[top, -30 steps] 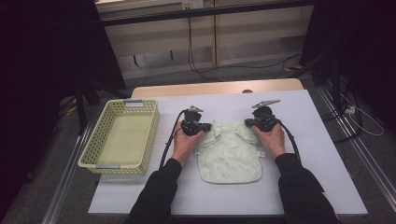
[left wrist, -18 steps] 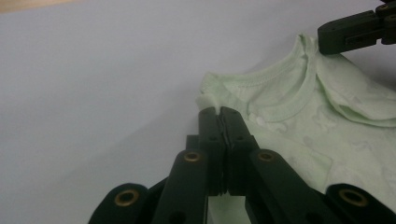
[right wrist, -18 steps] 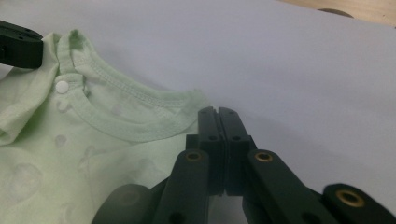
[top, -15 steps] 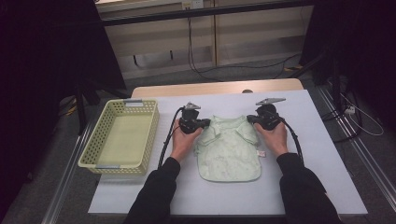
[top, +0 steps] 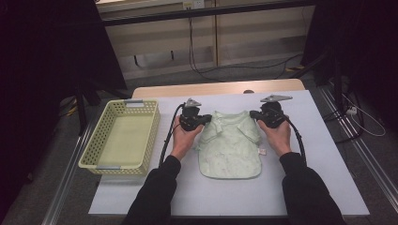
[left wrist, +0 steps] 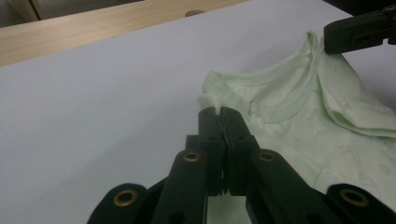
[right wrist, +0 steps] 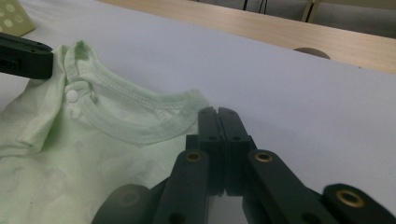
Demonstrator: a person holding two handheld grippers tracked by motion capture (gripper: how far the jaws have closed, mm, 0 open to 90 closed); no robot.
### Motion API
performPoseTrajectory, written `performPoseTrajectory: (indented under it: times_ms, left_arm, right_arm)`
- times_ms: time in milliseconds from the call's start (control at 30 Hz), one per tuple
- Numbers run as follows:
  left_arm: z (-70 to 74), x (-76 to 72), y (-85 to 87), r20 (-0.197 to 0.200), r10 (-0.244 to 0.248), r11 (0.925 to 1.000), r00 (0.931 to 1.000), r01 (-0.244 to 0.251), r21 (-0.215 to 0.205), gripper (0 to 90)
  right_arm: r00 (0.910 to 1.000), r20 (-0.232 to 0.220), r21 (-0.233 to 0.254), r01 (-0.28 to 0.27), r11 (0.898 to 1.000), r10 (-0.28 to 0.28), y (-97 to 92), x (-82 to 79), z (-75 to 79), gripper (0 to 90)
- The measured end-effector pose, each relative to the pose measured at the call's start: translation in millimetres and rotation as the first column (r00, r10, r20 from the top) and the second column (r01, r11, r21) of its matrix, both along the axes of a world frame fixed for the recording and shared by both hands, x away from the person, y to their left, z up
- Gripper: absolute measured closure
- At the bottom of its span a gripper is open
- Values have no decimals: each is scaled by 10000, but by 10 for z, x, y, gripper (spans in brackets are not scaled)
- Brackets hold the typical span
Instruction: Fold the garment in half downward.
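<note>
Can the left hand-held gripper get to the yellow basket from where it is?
Probably yes: the basket sits just beside the left hand-held gripper with bare table between, though it is shut on the shirt.

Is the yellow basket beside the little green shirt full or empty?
Empty. The high view looks straight into the yellow basket and shows only its bare floor; the green shirt lies outside it on the table.

Your garment (top: 230, 145) lies flat at the centre of the table (top: 324, 168). The basket (top: 94, 150) stands to its left. Your left gripper (top: 209, 121) and right gripper (top: 253, 114) flank its collar.
</note>
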State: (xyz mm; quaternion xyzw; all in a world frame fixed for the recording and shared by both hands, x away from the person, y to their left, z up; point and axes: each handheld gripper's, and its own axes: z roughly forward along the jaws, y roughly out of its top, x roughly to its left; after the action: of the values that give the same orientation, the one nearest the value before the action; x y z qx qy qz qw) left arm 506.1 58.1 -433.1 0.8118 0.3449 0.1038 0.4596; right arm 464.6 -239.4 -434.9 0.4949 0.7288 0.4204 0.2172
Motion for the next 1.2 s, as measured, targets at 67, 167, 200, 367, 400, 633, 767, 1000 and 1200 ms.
performPoseTrajectory:
  times_ms: [67,167,200,367,400,633,767,1000,1200]
  left_arm:
    - [27,1,4,63,-23,10000,10000,23,-53,880]
    - [60,10,16,135,2,10000,9999,-1,-80,880]
    - [72,15,23,150,40,9999,9999,-38,-122,880]
    - [119,28,64,249,132,9998,9996,-128,-165,880]
    - [126,29,68,269,160,9997,9995,-155,-204,879]
    - [183,51,104,394,263,9995,9989,-255,-212,880]
    - [224,54,102,541,252,9996,9982,-246,-106,880]
    - [243,38,84,589,196,9998,9981,-191,-100,880]
    - [214,-6,67,485,155,9999,9987,-153,-43,880]
  right_arm:
    - [9999,115,1,-5,10000,5,1,0,27,899]
    - [9997,241,35,0,10000,-1,8,10,89,898]
    - [9995,302,22,-14,10000,14,9,15,108,899]
    - [9983,575,129,-41,9999,33,53,50,220,899]
    - [9980,632,170,-34,9999,23,61,58,231,899]
    - [9968,802,244,-2,9997,-17,105,94,276,899]
    - [9954,956,327,41,9995,-72,120,108,334,899]
    - [9941,1070,485,96,9988,-148,105,115,345,899]
    - [9948,1019,528,31,9986,-85,90,71,290,899]
